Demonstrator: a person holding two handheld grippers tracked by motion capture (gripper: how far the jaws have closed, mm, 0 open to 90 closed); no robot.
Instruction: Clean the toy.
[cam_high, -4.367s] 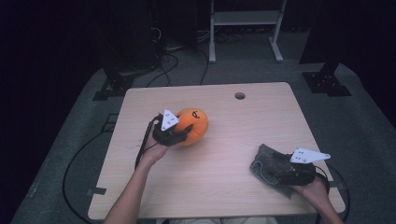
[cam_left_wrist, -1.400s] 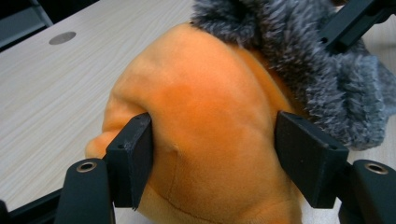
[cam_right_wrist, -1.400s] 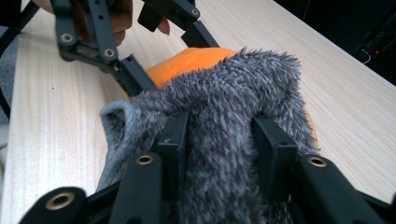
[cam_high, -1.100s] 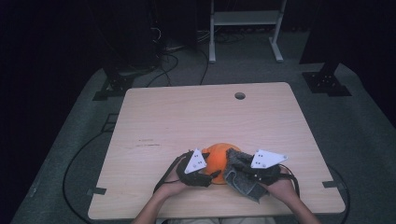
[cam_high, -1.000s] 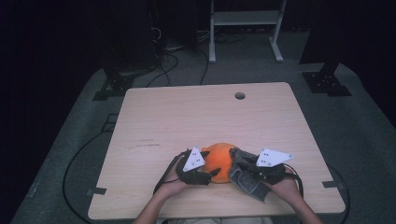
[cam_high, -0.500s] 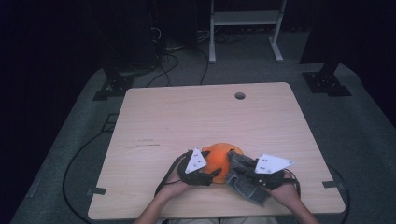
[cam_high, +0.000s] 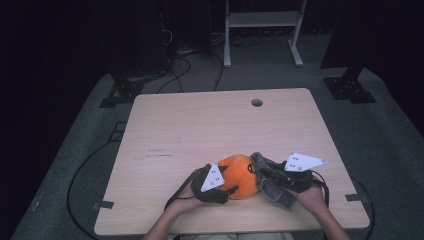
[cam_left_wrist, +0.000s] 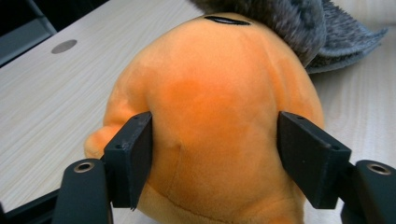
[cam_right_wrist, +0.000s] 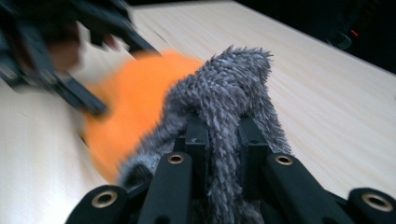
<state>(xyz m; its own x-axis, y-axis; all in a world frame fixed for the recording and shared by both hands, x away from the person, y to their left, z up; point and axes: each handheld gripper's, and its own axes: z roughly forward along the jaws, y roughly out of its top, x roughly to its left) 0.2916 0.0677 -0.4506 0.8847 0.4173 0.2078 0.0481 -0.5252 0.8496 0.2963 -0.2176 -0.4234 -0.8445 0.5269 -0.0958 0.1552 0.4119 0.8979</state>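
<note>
An orange plush ball (cam_high: 239, 175) with black face marks rests on the wooden table (cam_high: 200, 130) near its front edge. My left gripper (cam_high: 226, 190) is shut on its left side; in the left gripper view both pads (cam_left_wrist: 133, 154) press into the orange plush (cam_left_wrist: 210, 107). My right gripper (cam_high: 265, 176) is shut on a grey fuzzy cloth (cam_high: 270, 182), which lies against the ball's right side. The right gripper view has the grey cloth (cam_right_wrist: 224, 107) pinched between the jaws with the orange plush (cam_right_wrist: 126, 102) just behind it.
A round cable hole (cam_high: 257, 102) sits near the table's far edge. Cables trail off the front left of the table onto the dark floor (cam_high: 90, 165). A white frame stand (cam_high: 260, 30) is beyond the table.
The right gripper with the grey cloth has shifted slightly against the ball's right side. The left gripper and the ball have stayed in place.
</note>
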